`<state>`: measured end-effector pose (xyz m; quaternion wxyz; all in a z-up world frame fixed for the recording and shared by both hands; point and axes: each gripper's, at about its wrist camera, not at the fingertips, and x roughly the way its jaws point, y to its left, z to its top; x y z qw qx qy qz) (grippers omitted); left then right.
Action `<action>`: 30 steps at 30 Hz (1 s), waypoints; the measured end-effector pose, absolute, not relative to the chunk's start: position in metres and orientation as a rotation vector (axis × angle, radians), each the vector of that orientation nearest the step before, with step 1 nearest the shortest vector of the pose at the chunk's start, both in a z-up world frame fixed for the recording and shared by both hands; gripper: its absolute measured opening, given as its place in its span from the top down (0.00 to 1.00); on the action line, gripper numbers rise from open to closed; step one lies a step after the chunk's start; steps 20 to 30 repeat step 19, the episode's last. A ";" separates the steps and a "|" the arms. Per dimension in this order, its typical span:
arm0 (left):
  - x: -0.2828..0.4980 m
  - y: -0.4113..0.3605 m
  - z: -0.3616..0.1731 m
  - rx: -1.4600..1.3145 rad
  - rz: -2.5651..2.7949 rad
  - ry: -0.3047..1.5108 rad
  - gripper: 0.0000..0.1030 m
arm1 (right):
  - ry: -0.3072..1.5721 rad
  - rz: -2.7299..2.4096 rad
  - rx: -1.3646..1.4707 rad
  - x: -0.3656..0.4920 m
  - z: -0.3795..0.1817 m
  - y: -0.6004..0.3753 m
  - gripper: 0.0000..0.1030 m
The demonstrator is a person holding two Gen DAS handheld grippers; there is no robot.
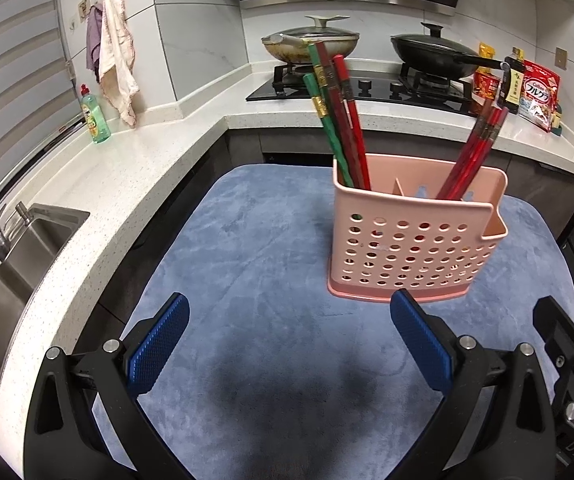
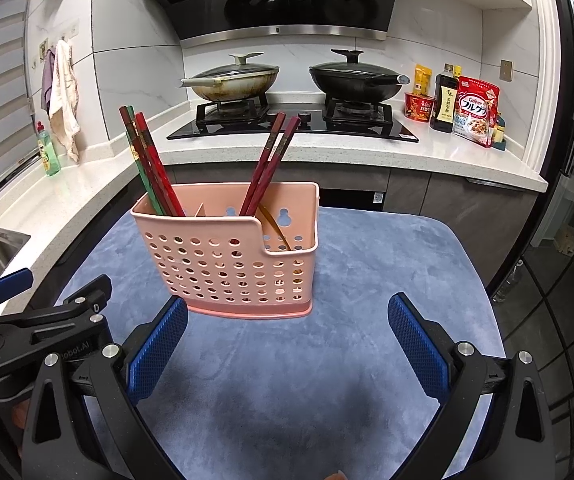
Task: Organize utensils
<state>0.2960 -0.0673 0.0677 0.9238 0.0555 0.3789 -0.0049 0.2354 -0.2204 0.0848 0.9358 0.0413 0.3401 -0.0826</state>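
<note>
Two sets of chopsticks (image 2: 149, 164) stand in the pink holder (image 2: 223, 256).

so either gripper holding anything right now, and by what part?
Nothing held. Left gripper and right gripper are both open and empty above the blue mat.

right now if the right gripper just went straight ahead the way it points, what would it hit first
Most likely the pink utensil holder. The right gripper is open and empty, and the holder's perforated front stands on the blue mat ahead, slightly toward its left finger. Depth is unclear, so it might clip only the holder's right corner.
</note>
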 end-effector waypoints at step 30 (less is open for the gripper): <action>0.301 -0.065 0.067 0.093 -0.012 0.787 0.07 | 0.706 -0.167 0.079 0.240 0.080 -0.218 0.06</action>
